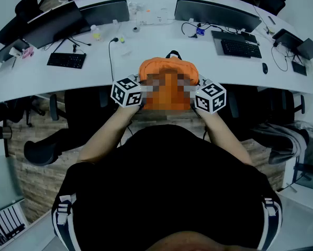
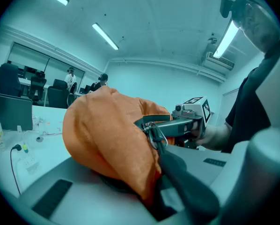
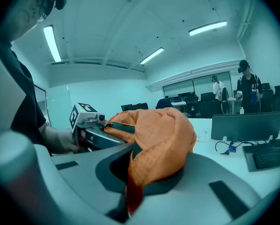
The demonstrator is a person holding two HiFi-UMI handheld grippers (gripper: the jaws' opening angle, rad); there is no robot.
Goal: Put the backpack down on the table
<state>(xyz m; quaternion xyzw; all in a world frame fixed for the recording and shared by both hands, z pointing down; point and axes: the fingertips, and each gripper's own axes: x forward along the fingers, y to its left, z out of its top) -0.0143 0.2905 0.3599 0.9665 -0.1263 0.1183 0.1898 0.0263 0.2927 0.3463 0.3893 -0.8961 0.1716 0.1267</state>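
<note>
In the head view the orange backpack [image 1: 167, 69] is at the front edge of the curved white table [image 1: 52, 80], held between the two grippers; a mosaic patch hides its lower part. My left gripper [image 1: 142, 91] is shut on its left side and my right gripper [image 1: 194, 94] on its right side. The left gripper view shows orange fabric [image 2: 107, 139] and a dark strap with a metal clip [image 2: 154, 134] pinched in my left gripper [image 2: 155, 191]. Orange fabric [image 3: 163, 135] is likewise pinched in my right gripper [image 3: 129, 191] in the right gripper view. Whether the backpack rests on the table I cannot tell.
Behind the backpack are two monitors [image 1: 216, 12], a keyboard [image 1: 241, 48], a second keyboard [image 1: 66, 60], a mouse [image 1: 265, 67], cables and a small bottle [image 1: 96, 32]. Black chairs [image 1: 46, 140] stand under the table's front edge. People stand far off [image 3: 246, 86].
</note>
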